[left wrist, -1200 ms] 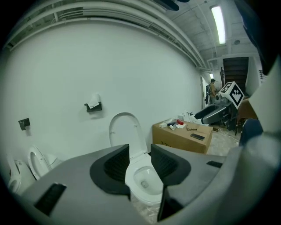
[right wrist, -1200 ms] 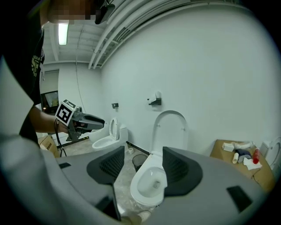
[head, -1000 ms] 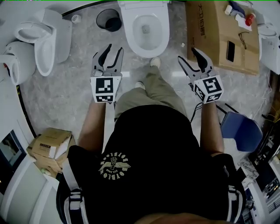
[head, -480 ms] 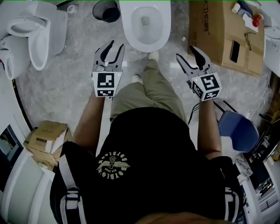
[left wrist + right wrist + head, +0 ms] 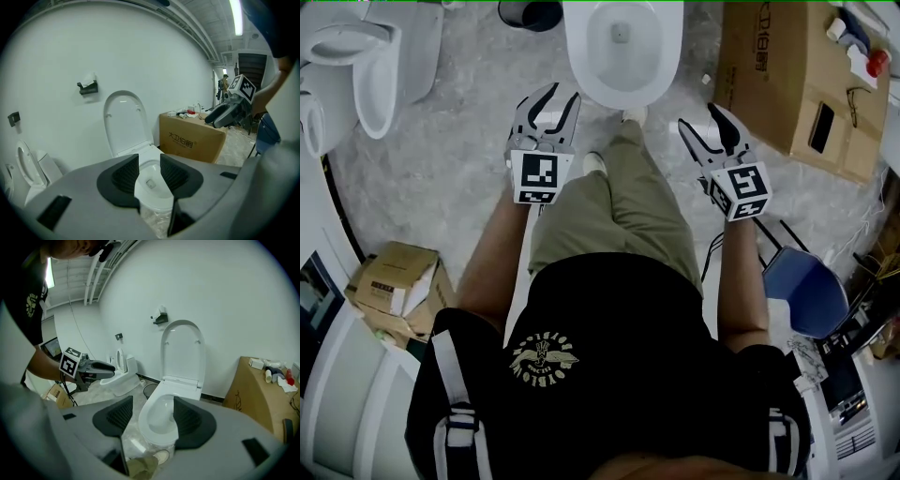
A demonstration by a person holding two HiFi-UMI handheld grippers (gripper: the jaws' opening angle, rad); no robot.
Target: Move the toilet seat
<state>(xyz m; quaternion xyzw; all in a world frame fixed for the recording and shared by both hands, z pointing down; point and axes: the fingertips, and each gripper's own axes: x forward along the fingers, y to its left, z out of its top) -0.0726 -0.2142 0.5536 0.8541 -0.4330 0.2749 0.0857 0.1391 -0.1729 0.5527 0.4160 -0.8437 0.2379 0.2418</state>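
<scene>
Grey marbled floor (image 5: 441, 187) around white toilet (image 5: 623, 80), cardboard box (image 5: 769, 84)

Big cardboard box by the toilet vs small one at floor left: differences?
The big box is much larger than the small box. The big box stands right of the toilet, the small box back at the person's left. Bottles lie on the big box; none on the small box. Both are brown cardboard on the floor.

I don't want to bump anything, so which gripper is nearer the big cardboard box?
Right. The right gripper is beside the cardboard box; the left gripper is on the far side of the toilet.
</scene>
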